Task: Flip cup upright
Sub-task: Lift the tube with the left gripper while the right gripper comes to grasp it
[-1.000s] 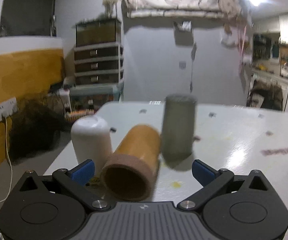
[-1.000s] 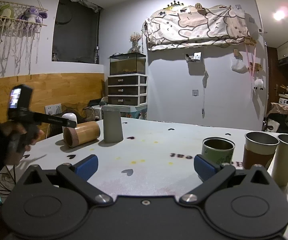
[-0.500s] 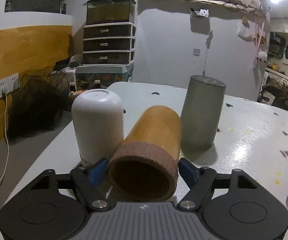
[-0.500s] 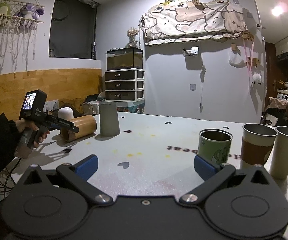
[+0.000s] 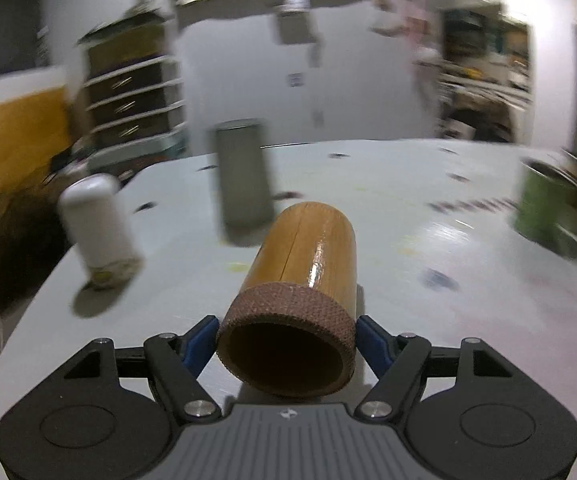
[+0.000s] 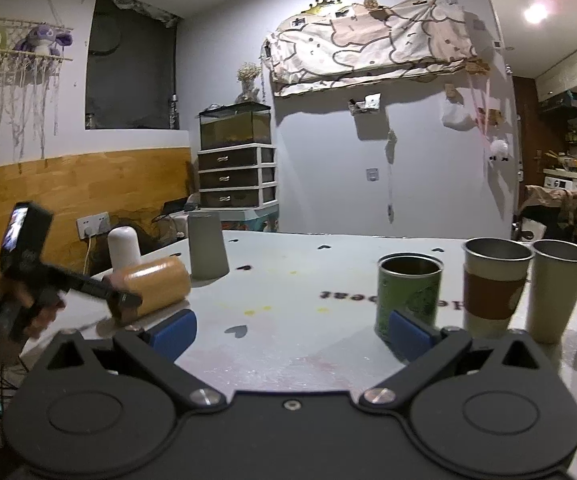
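- Your left tool (image 5: 286, 346) now has its blue pads pressed against both sides of the bamboo cup (image 5: 300, 276) at the brown knurled band by the rim; half a second ago they only bracketed it.
- The cup has come away from the white cup (image 5: 98, 232) it lay beside, and the grey cup (image 5: 242, 176) now sits well behind it. The left wrist view is smeared with motion, so you are probably mid-lift or mid-swing (a judgement from the blur).
- In the right wrist view the cup (image 6: 154, 286) is near the left edge of the counter (image 6: 288, 292), held at its mouth end, with its closed end toward the middle of the counter. I cannot tell whether its underside has cleared the surface.
- Its long axis is close to horizontal, running straight out along the tool's fingers: open mouth toward your left wrist camera, base pointing away.
- That means the grasp step looks done and the flip itself remains: the mouth must end up on top.
- Your right tool (image 6: 292, 330) is spread wide and empty, low over the counter, with the green can (image 6: 408, 296) just beyond its right pad.
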Demonstrator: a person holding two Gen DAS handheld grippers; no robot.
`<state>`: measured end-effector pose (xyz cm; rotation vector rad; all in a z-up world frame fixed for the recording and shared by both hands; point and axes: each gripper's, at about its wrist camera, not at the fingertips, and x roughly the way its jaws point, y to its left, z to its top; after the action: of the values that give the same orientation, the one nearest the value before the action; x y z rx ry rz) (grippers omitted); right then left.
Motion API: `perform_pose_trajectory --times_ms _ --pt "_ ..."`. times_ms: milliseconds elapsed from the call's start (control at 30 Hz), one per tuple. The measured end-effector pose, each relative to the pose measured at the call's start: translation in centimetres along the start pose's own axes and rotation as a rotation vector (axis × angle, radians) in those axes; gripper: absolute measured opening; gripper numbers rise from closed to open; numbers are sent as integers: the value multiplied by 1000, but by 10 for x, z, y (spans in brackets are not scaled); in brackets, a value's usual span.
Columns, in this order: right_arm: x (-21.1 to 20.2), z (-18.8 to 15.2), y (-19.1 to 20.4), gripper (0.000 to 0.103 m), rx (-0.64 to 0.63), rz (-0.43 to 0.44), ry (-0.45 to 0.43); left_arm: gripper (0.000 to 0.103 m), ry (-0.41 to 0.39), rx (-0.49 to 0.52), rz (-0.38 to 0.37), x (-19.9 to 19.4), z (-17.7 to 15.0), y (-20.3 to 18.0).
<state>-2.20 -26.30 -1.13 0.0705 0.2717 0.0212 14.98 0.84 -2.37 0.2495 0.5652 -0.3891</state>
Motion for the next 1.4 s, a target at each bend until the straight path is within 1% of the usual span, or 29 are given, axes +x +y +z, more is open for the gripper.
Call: perform_pose_trajectory --times_ms 133,333,433,533,633,800,900,967,1033,1100,1200,1300,1400 --pt "-8 -1 -9 103 35 -19 -3 74 -26 107 -98 -18 -10 -51" --pt "-17 -6 -24 103 79 -86 7 74 -72 255 -250 -35 -19 -121" --pt "-19 -10 -34 103 112 -113 19 74 -99 304 -287 -45 -26 -150" --pt "-19 -15 -45 103 169 -133 48 74 -133 357 -288 -51 -34 -175" --pt "-16 -19 -53 103 213 -148 72 74 -154 389 -289 -55 -39 -186" --pt "-2 -16 -56 103 207 -157 93 74 -178 418 -318 -64 -50 -189" --pt "19 -8 -52 103 163 -148 122 74 -196 456 -348 -74 -58 -188" --pt "35 -4 -48 103 126 -123 150 75 -213 485 -360 -79 -63 -187" --pt "51 1 -45 103 108 -94 188 78 -203 474 -363 -77 -65 -184" --pt "64 0 -44 102 109 -81 238 87 -196 451 -352 -73 -67 -179" --pt "75 -5 -50 101 129 -117 313 89 -190 374 -355 -69 -68 -168" --pt "73 -12 -60 101 138 -147 339 89 -188 303 -337 -67 -68 -158" --pt "63 -14 -74 101 171 -145 349 89 -185 233 -314 -62 -67 -148"
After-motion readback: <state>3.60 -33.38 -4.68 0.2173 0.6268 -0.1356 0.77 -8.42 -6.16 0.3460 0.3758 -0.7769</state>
